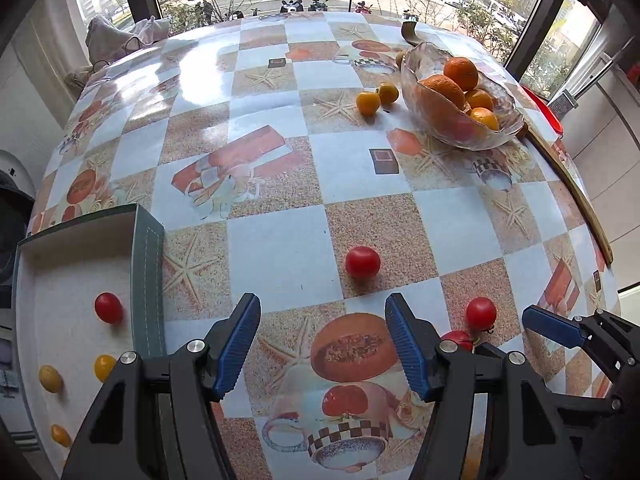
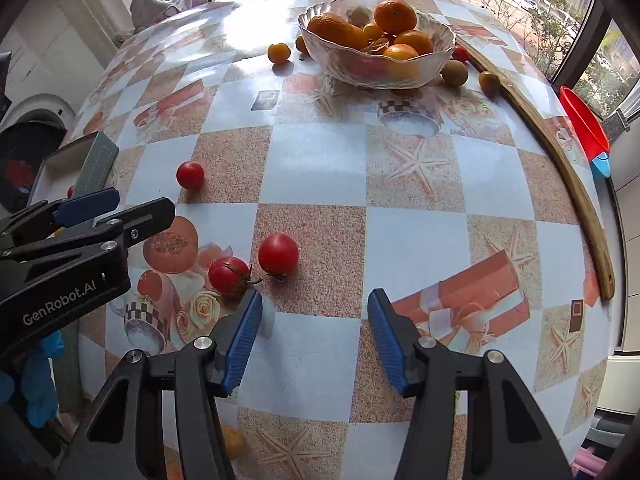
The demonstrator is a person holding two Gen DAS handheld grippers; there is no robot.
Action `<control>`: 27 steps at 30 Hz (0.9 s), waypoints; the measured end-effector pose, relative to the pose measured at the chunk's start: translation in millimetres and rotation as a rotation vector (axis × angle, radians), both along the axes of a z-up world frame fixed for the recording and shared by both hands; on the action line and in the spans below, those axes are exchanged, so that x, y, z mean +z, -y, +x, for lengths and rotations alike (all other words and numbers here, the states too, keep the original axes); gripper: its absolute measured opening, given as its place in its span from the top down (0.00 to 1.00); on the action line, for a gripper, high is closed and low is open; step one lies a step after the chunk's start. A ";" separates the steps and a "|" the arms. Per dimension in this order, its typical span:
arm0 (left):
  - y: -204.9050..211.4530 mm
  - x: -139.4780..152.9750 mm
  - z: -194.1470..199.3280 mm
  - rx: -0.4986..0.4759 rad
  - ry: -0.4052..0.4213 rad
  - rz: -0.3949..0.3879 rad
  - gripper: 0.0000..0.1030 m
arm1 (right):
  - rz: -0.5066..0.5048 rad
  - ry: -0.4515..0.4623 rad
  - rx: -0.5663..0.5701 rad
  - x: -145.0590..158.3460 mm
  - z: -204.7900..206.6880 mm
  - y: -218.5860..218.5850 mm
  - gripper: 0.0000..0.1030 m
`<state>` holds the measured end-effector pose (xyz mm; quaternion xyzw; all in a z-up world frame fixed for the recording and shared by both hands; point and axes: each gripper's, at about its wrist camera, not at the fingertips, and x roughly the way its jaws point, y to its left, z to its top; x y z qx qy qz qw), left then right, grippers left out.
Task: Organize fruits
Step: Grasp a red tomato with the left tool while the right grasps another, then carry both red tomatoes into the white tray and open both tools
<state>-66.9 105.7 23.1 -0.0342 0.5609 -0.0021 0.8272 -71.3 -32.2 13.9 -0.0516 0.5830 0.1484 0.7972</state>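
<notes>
Three red cherry tomatoes lie loose on the checked tablecloth: one alone [image 1: 362, 262] [image 2: 190, 175] and a pair, one round [image 2: 278, 253] and one with a green stem [image 2: 229, 276]. My left gripper [image 1: 322, 300] hangs open over bare cloth just short of the lone tomato. My right gripper [image 2: 316, 296] is open too, empty, with its left fingertip close beside the stemmed tomato. A green-walled box [image 1: 148, 272] at the left holds a red tomato [image 1: 108, 307] and small yellow ones [image 1: 105, 367]. A glass bowl [image 2: 376, 76] of oranges [image 2: 395, 15] stands at the far side.
Two yellow tomatoes [image 1: 368, 103] sit left of the bowl; a greenish fruit [image 2: 455, 73] and a darker fruit [image 2: 489, 81] sit to its right. A curved wooden strip [image 2: 568, 168] runs along the table's right edge, beside a red tub [image 2: 584, 120]. Windows lie beyond.
</notes>
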 end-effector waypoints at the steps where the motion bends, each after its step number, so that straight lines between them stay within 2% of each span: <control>1: 1.2 -1.4 3.7 -0.002 0.001 -0.003 0.36 | 0.002 0.003 0.004 -0.3 1.6 -0.1 0.44; 5: 6.4 -8.7 16.9 -0.014 -0.005 0.006 0.36 | 0.009 0.018 0.024 -0.6 7.3 -2.7 0.45; 11: 11.0 -13.7 25.3 -0.028 -0.008 0.023 0.36 | 0.015 0.042 0.074 -0.7 11.3 -11.2 0.53; 14: 11.6 -13.3 23.8 -0.029 -0.005 0.028 0.36 | 0.030 0.042 0.085 -0.8 13.2 -14.0 0.62; 15: 11.5 -13.3 23.4 -0.028 -0.004 0.028 0.37 | 0.038 0.039 0.087 -0.9 14.5 -14.9 0.68; 17: 11.2 -13.2 24.6 -0.025 0.002 0.041 0.45 | 0.057 0.028 0.090 -1.5 16.7 -16.5 0.76; 19: 10.2 -11.8 24.6 -0.029 0.008 0.030 0.61 | 0.068 0.021 0.078 -1.8 17.5 -15.2 0.77; 22: 10.2 -9.8 23.4 -0.043 0.012 0.011 0.79 | 0.096 -0.004 0.046 -2.4 19.5 -9.5 0.77; 27: 10.2 -6.9 10.3 -0.048 0.006 -0.021 0.79 | 0.101 -0.025 0.019 -1.1 12.7 -0.5 0.77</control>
